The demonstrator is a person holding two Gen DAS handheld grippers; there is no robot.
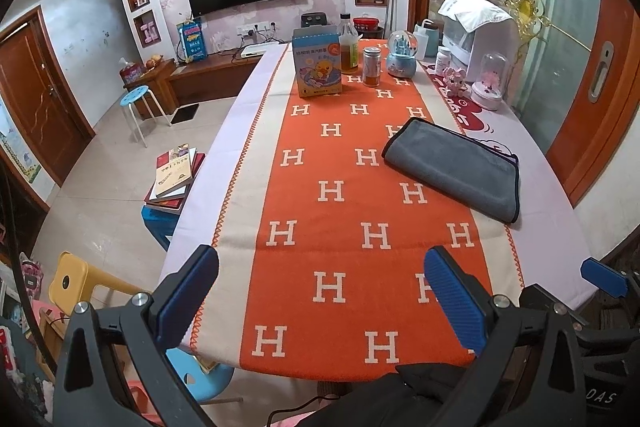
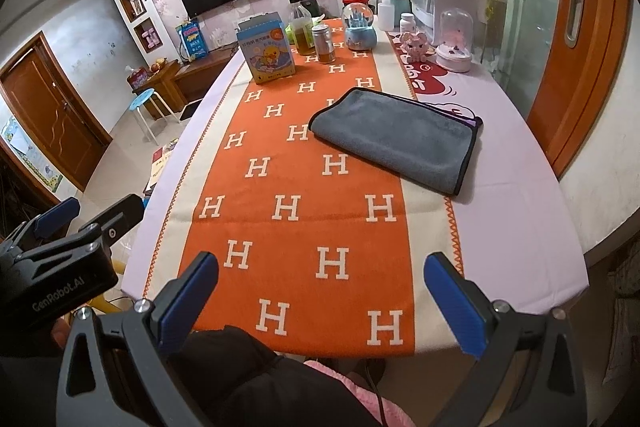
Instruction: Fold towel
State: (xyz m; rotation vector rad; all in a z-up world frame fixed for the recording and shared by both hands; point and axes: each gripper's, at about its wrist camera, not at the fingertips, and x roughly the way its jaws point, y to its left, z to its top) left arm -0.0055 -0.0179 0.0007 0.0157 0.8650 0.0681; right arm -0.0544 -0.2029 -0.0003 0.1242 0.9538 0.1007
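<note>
The left gripper (image 1: 322, 297) hangs over the near end of the table (image 1: 248, 107), its jaws spread wide with nothing between them but the orange runner (image 1: 320, 211) and its white H letters. The right gripper (image 2: 320, 301) is held the same way, jaws wide apart and empty, above the near edge of the runner.

The towel (image 1: 454, 169) is grey with a dark border, already doubled over into a rectangle and lying flat. Seen from the left gripper, it sits well ahead of the jaws and off to the right, beyond the line of the right-hand finger (image 1: 456, 303), half on the runner and half on the pale cloth beside it. Seen from the right gripper, the towel (image 2: 394, 139) lies ahead and slightly right of the gap between the jaws, well apart from both fingertips. Neither gripper touches it.

In the right wrist view the left gripper (image 2: 86, 213) shows at the left edge, level with the near table corner, far from the towel.

Beyond the towel, at the far end of the table, stand a blue box (image 1: 318, 61) with a duck picture, a bottle (image 1: 349, 45) of amber liquid, a small tin (image 1: 372, 67) and a snow globe (image 1: 402, 55).
</note>
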